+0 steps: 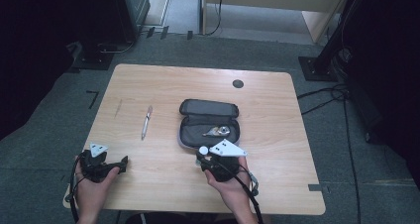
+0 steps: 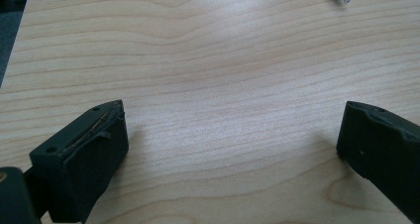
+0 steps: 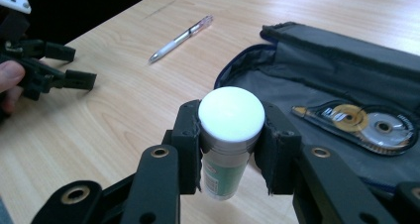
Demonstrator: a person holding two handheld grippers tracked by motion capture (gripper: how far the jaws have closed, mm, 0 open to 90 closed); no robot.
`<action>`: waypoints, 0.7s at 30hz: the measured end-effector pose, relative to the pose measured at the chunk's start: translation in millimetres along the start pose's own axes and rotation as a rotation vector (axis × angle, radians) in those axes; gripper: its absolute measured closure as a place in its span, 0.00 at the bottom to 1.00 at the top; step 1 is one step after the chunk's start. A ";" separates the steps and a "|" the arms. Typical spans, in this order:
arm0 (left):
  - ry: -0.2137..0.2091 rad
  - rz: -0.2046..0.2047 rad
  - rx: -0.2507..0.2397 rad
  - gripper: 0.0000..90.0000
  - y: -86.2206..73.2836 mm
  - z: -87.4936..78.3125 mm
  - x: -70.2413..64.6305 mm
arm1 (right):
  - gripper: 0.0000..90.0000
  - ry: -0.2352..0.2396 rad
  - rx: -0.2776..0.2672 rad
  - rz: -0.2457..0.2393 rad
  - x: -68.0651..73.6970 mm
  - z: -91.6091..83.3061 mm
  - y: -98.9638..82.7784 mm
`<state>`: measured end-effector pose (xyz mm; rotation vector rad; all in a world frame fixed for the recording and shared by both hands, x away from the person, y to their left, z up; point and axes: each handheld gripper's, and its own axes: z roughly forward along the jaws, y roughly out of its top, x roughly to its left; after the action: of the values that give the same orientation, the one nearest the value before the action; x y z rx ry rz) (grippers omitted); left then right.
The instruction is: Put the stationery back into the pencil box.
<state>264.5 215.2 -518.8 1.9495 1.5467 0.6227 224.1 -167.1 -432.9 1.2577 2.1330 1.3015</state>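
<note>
The wooden worktop point(image 1: 163, 80) carries everything, with the person seated at its near edge. Near the middle lies a dark pencil case point(image 1: 208, 122), unzipped and folded flat so its inside is open for loading; a correction tape dispenser point(image 3: 364, 122) already rests in it. The right gripper point(image 1: 208, 157) hovers just short of the case's near edge, its fingers point(image 3: 187, 144) clamped on a glue stick point(image 3: 229, 135) held upright by its body below the white cap, probably so it can go straight into the case. The left gripper point(image 1: 106, 164) waits by the near left corner, fingers point(image 2: 86, 154) wide apart, holding nothing. A pen point(image 1: 146, 121) lies loose left of the case.
</note>
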 end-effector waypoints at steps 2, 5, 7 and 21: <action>0.000 0.000 0.000 0.00 0.0 0.0 0.0 | 0.73 -0.005 -0.007 0.001 -0.9 0.3 4.8; 0.000 -0.001 -0.001 0.00 0.0 0.1 -0.1 | 0.73 -0.009 -0.014 0.002 -1.7 1.8 9.4; 0.000 -0.001 -0.001 0.00 0.0 0.1 -0.1 | 0.73 -0.011 -0.017 0.000 -1.8 3.4 12.4; 0.000 -0.001 -0.001 0.00 0.0 0.1 -0.1 | 0.73 -0.056 -0.040 0.004 -13.8 17.7 28.8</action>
<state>264.5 215.1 -518.9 1.9472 1.5470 0.6231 258.0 -163.5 -419.9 1.2678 2.0575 1.2887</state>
